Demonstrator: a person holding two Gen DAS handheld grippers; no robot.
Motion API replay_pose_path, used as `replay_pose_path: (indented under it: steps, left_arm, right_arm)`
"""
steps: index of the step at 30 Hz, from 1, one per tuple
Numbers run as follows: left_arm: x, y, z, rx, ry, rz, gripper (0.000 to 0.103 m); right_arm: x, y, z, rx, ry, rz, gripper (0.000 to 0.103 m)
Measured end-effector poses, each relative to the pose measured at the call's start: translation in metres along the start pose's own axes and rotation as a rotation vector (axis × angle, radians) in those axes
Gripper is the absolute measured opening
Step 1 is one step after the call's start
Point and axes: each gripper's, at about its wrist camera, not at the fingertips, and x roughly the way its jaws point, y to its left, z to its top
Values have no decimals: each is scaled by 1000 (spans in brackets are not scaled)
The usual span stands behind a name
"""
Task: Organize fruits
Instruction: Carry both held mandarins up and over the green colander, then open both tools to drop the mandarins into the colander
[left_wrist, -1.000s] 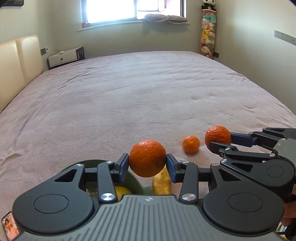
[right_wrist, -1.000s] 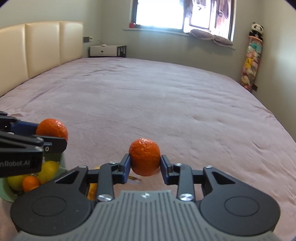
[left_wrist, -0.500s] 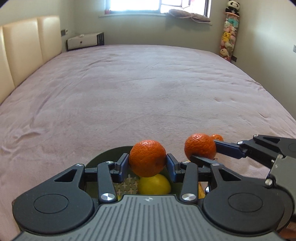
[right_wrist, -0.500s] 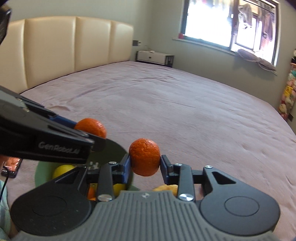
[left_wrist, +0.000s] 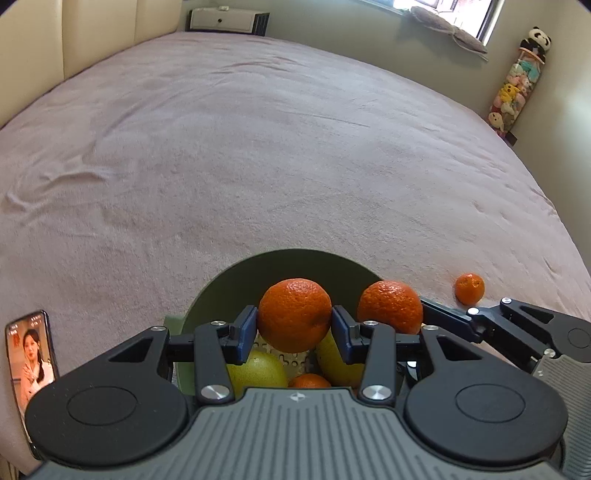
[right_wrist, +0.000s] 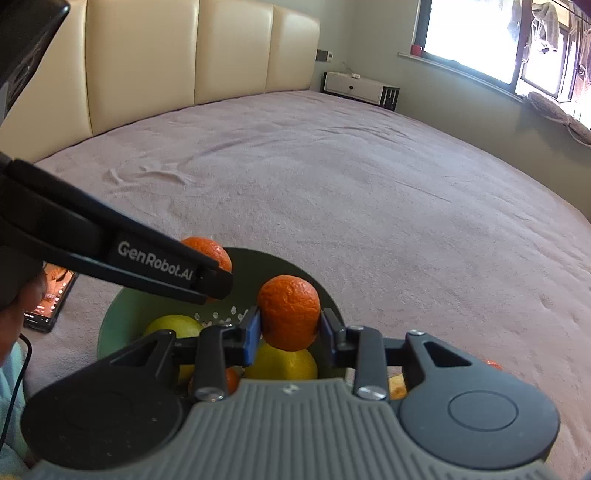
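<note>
My left gripper (left_wrist: 294, 328) is shut on an orange mandarin (left_wrist: 294, 314) and holds it over the green bowl (left_wrist: 221, 291). From the right comes my right gripper (right_wrist: 290, 328), shut on a second mandarin (right_wrist: 289, 312) (left_wrist: 389, 306) above the same bowl (right_wrist: 122, 314). In the right wrist view the left gripper's black finger (right_wrist: 147, 258) crosses from the left, its mandarin (right_wrist: 208, 251) peeking out behind. Inside the bowl lie yellow lemons (left_wrist: 258, 371) (right_wrist: 282, 363) and a small orange fruit (left_wrist: 309, 380). One small mandarin (left_wrist: 469, 288) rests on the bedspread to the bowl's right.
The bowl sits on a wide pink bedspread (left_wrist: 258, 147). A phone (left_wrist: 31, 354) with a lit screen lies left of the bowl. A cream headboard (right_wrist: 184, 62) and a white low cabinet (right_wrist: 360, 88) stand at the far side; a hand (right_wrist: 26, 295) shows at left.
Both grippers have carried their mandarins leftward until they hang over the green bowl; the bowl and its lemons have come into full view, and the loose small mandarin now lies off to the right.
</note>
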Motion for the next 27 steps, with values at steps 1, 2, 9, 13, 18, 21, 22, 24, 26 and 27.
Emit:
replay_pose_path:
  steps: [1, 2, 9, 13, 18, 21, 22, 24, 26, 27]
  left_arm:
    - [3, 2, 0, -12, 10, -6, 49]
    - [5, 4, 0, -31, 21, -17, 49]
    - [23, 10, 0, -75, 55, -30, 49]
    - [32, 9, 0, -85, 75, -46, 49]
    - [45, 12, -1, -91, 106, -26, 49]
    - [51, 13, -3, -101, 123, -23, 49]
    - [53, 13, -3, -105, 126, -21, 49]
    - [55, 15, -3, -113, 133, -15, 49]
    - [58, 17, -3, -120, 141, -8, 49]
    - [58, 17, -3, -127, 141, -10, 49]
  right_arm:
    - [3, 0, -1, -3, 6, 0, 31]
    - [7, 0, -1, -5, 11, 1, 31]
    - [31, 3, 2, -40, 34, -1, 31]
    - [43, 5, 2, -53, 47, 15, 31]
    - [49, 6, 2, -82, 48, 23, 31]
    - [49, 5, 1, -89, 46, 28, 31]
    - [48, 4, 0, -88, 46, 30, 31]
    - [49, 4, 0, -93, 45, 30, 31]
    - [50, 3, 0, -92, 42, 32, 32]
    - [50, 2, -1, -91, 42, 33, 32]
